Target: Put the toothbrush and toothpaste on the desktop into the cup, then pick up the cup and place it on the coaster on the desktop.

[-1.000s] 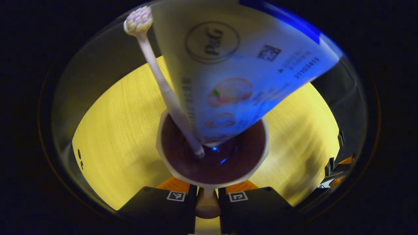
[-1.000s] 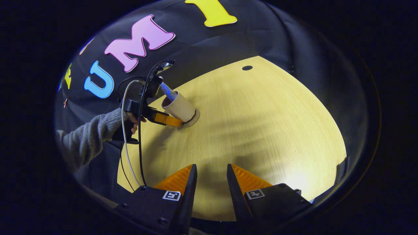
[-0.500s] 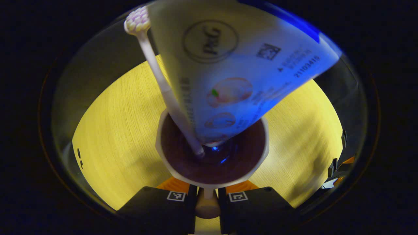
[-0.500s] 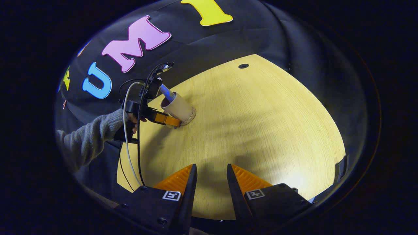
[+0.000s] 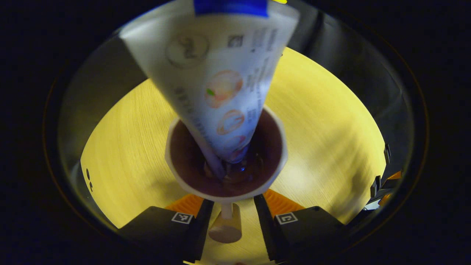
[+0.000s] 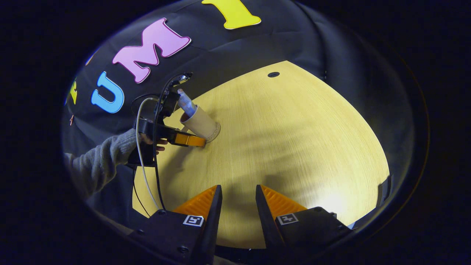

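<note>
Two claws are working over a pale wooden tabletop (image 6: 294, 140). Seen in the left gripper view, the left claw (image 5: 228, 206) is standing open, its fingers spread to either side of the cup's handle (image 5: 225, 224) and pressing on nothing, while the cup (image 5: 176, 173) is sitting just ahead of them, its dark inside facing the camera. Standing in that cup is the toothpaste (image 5: 220, 81), narrow end down and wide crimped end leaning up toward the lens; beside it a pale shaft, apparently the toothbrush (image 5: 206, 147), is poking into the cup, its head hidden behind the tube. In the right gripper view, the right claw (image 6: 238, 200) is hovering partly open over bare tabletop, holding nothing, well apart from the cup. Farther off in that view, a hand (image 6: 154, 141) in a grey knit sleeve (image 6: 103, 162) is holding the left claw level beside the cup, which is resting on the round coaster (image 6: 214, 133) near the tabletop's far left edge, the toothpaste sticking up from its mouth. Cables (image 6: 141, 173) are trailing down from that claw.
</note>
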{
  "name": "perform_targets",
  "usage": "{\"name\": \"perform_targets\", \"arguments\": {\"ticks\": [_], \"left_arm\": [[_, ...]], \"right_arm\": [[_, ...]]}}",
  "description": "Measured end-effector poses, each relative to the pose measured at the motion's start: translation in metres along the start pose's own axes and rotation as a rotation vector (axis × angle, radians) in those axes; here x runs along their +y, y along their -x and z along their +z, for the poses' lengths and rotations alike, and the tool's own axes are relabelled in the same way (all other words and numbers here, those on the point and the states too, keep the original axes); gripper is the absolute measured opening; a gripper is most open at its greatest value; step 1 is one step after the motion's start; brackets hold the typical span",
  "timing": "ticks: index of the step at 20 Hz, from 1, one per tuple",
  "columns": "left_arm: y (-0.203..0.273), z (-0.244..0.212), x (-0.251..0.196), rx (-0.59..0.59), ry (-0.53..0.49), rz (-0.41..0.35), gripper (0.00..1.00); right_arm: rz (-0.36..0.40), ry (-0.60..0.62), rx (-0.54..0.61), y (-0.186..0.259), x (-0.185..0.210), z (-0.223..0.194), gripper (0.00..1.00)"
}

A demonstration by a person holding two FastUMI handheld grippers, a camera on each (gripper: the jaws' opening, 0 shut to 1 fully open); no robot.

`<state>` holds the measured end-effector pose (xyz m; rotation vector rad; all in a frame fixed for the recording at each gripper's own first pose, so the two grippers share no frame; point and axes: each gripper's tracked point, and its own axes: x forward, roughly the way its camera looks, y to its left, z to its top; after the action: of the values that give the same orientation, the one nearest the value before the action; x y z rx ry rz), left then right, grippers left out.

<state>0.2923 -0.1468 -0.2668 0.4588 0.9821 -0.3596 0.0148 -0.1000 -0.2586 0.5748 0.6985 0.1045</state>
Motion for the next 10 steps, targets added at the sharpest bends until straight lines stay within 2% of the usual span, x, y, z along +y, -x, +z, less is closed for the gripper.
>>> {"name": "perform_targets", "arguments": {"ticks": [1, 2, 4, 8, 9, 10], "left_arm": [[0.006, 0.003, 0.0, -0.018, 0.0, 0.001, 0.72], [0.014, 0.004, 0.0, -0.043, 0.007, 0.003, 0.69], [0.043, 0.006, -0.001, -0.11, 0.045, -0.001, 0.7], [0.102, -0.006, -0.002, -0.254, 0.174, -0.017, 0.7], [0.118, -0.012, 0.001, -0.289, 0.207, -0.021, 0.72], [0.135, -0.017, 0.003, -0.326, 0.237, -0.029, 0.69]], "right_arm": [[0.002, -0.004, -0.003, 0.0, 0.003, 0.002, 0.57], [0.006, -0.005, -0.008, 0.0, 0.006, 0.005, 0.57], [0.013, 0.001, -0.023, 0.0, 0.018, 0.013, 0.57], [0.009, 0.03, -0.056, 0.005, 0.04, 0.026, 0.57], [0.007, 0.042, -0.064, 0.007, 0.047, 0.03, 0.57], [0.005, 0.055, -0.07, 0.008, 0.052, 0.031, 0.57]]}}
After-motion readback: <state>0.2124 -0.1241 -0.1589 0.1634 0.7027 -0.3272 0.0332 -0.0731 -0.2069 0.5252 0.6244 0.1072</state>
